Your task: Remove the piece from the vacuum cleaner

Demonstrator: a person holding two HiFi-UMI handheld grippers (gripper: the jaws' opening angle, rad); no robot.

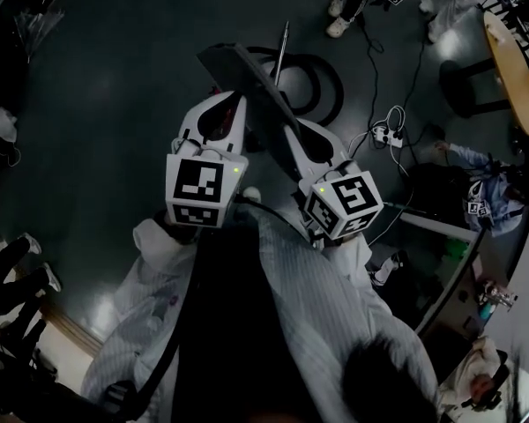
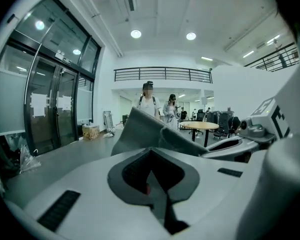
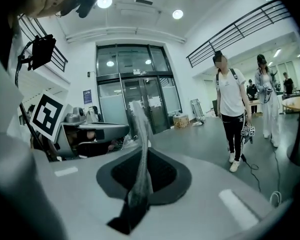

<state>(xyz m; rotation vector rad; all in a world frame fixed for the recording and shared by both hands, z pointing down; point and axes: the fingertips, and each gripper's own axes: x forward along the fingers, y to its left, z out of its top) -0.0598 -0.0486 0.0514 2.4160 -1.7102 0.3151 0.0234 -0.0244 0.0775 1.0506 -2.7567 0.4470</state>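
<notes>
head view: both grippers are held up in front of the person's chest, w/ a flat dark grey piece (image 1: 257, 86) spanning between them, well above the floor. the piece runs diagonally from upper left to lower right. left gripper (image 1: 233, 104) meets it on its left side, right gripper (image 1: 293, 135) further down on its right side. each gripper's marker cube faces the camera.

left gripper view: left gripper (image 2: 151, 174) has its jaws together, pinched on a thin edge of the piece (image 2: 140, 131), which fans out beyond the tips as a broad grey sheet. the right gripper (image 2: 250, 134) sits just beside it at the right.

right gripper view: right gripper (image 3: 140, 176) jaws are clamped on the piece (image 3: 139, 134), seen edge-on here as a thin upright strip rising past the tips. the left gripper's body shows at the left, under its marker cube (image 3: 49, 115).

on the floor below, head view: a black vacuum hose (image 1: 322, 82) lies looped, w/ a thin metal wand (image 1: 283, 47) beside it, both apart from the piece. a white power strip (image 1: 386, 135) w/ cables lies to the right, and a round wooden table (image 1: 511, 60) stands at the top right.

bkgd: a person in a white t-shirt (image 3: 230, 109) stands on the grey floor in the right gripper view, and glass doors (image 3: 135, 99) are behind.
</notes>
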